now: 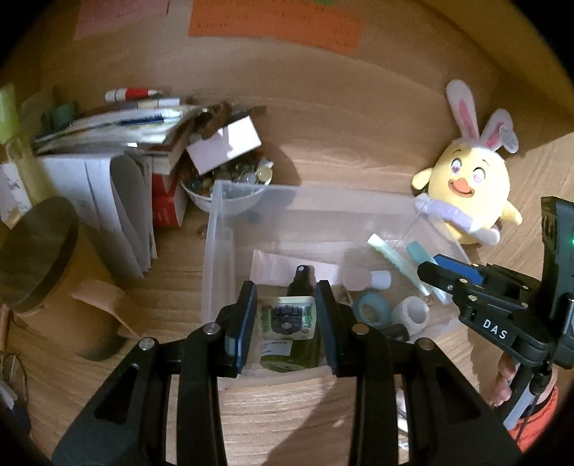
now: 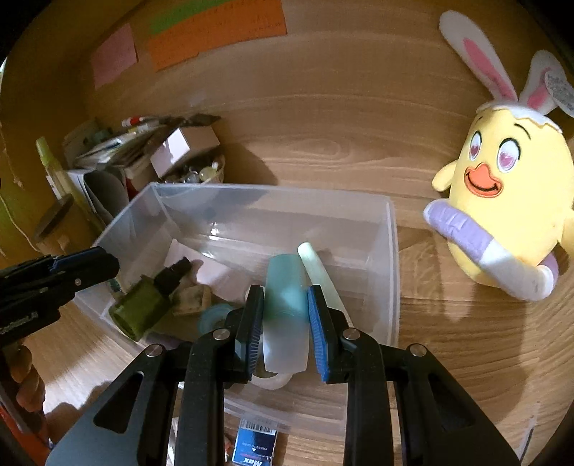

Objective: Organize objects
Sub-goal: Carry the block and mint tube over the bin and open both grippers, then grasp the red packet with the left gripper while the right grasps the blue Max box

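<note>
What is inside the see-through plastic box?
Inside the clear box lie tape rolls, white paper and a pale stick. Held bottles and grippers hide some of the floor.

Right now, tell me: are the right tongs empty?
No, the right tongs are clamped on a teal tube over the clear bin.

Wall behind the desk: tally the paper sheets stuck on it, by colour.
Pink sheet: 1
Green sheet: 1
Orange sheet: 1
Total: 3
</note>
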Available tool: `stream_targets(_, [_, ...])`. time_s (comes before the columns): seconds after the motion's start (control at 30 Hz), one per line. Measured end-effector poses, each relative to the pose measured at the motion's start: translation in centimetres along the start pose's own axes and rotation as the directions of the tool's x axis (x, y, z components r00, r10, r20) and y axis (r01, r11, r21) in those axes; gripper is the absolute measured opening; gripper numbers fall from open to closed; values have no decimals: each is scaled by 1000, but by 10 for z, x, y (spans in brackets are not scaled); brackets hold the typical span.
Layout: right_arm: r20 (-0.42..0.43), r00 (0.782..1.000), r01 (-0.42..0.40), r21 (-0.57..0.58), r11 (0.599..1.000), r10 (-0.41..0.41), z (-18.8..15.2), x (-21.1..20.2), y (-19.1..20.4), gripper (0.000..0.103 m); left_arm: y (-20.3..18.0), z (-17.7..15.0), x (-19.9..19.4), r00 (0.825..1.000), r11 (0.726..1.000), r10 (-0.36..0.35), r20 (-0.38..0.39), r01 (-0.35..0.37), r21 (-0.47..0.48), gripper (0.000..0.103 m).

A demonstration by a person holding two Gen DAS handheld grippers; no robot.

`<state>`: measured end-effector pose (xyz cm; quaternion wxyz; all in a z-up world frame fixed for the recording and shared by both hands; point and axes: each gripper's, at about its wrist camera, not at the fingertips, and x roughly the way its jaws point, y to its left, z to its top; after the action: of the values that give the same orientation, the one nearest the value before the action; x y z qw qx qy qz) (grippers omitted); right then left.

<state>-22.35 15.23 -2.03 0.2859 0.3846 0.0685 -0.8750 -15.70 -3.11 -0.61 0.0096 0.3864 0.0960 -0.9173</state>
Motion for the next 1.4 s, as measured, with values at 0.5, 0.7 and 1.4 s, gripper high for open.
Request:
stream_targets(0.5, [13,1000,5,-34,999,-4,-1,-13,13,36,-4,0,-17,1000,1000,4,11,-4,24,36])
stream_targets(0.7, [75,997,19,-43,999,-15,-8,-44,16,50,-15,-13,-45,998,997,1,58,-5,73,65])
stream_targets(1.4, [-56,998,34,-121,992,-41,-83,-37,15,61,-8,-81,-64,1000,996,13,-19,-12,87,85])
